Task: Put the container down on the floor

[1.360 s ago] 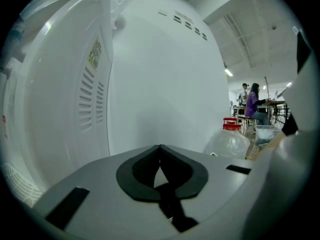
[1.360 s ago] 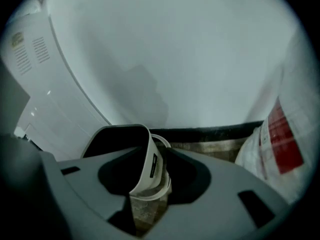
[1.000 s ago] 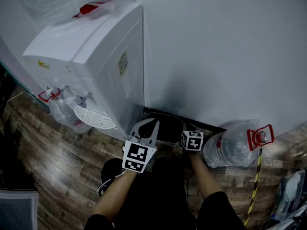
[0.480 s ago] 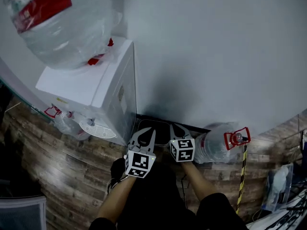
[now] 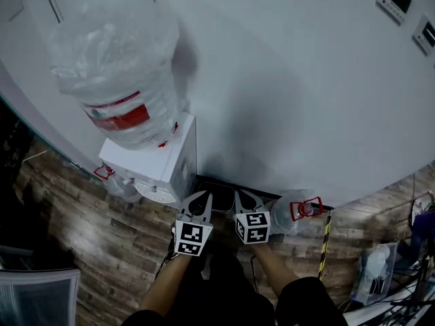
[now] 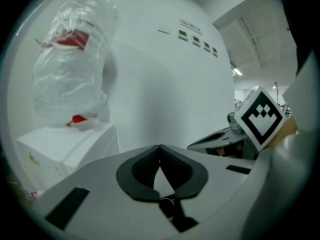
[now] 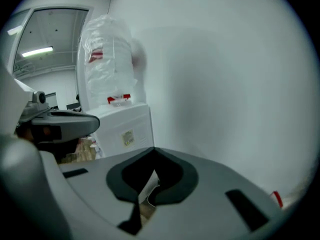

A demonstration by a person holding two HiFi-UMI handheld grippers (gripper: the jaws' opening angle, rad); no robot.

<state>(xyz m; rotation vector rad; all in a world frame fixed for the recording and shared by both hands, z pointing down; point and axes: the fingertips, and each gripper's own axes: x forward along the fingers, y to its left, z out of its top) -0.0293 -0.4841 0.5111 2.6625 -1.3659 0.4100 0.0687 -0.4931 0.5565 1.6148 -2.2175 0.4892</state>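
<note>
Fingers on the left gripper (image 5: 203, 197) and the right gripper (image 5: 242, 197) are closed together, holding nothing. The water jug (image 5: 289, 217) lies on the wooden floor (image 5: 102, 250) just beside the right gripper, by the wall (image 5: 285, 80). A water dispenser (image 5: 155, 167) stands to the left.

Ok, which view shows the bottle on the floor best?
Head view: the bottle lies by the wall, red handle showing. The left gripper view misses it; the right gripper view shows only a red sliver, perhaps its cap.
</note>
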